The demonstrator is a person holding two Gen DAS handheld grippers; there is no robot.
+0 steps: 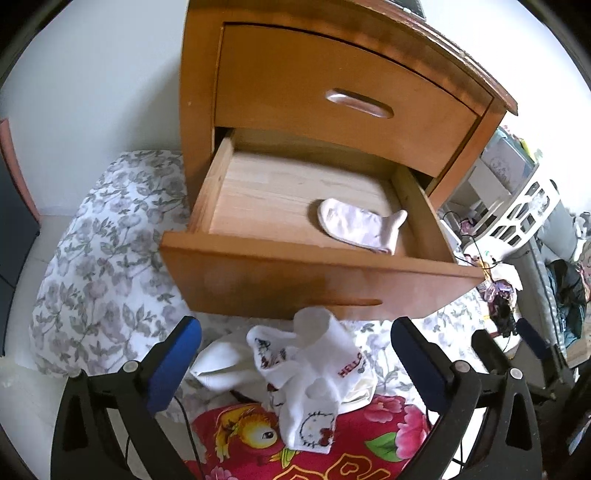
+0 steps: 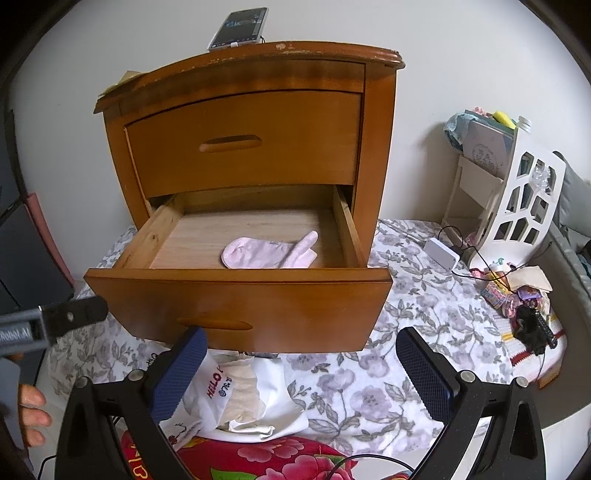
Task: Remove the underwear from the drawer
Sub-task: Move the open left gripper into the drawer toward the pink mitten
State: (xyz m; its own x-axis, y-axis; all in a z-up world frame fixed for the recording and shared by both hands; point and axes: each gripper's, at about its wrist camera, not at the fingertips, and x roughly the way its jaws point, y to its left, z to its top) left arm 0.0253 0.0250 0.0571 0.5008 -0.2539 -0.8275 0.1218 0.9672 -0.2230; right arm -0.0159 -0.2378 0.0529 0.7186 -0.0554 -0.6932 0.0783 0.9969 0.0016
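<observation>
The wooden nightstand's lower drawer (image 1: 280, 273) (image 2: 236, 295) is pulled out. A pale pink garment (image 1: 358, 225) (image 2: 269, 251) lies alone on the drawer floor, right of centre. In front of the drawer, a pile of white underwear with cartoon prints (image 1: 306, 373) (image 2: 240, 398) rests on the bedding. My left gripper (image 1: 295, 347) hangs open just above that pile, its blue pads clear of the cloth. My right gripper (image 2: 303, 369) is open too, with nothing between its fingers; the pile lies by its left finger. The upper drawer (image 2: 243, 144) is closed.
The nightstand stands on a floral sheet (image 2: 417, 306); a red flowered blanket (image 1: 369, 443) lies nearest me. A phone (image 2: 240, 27) rests on the nightstand top. To the right are a white cut-out rack (image 2: 524, 206), a white box with a cable (image 2: 441, 254) and small clutter (image 2: 524, 306).
</observation>
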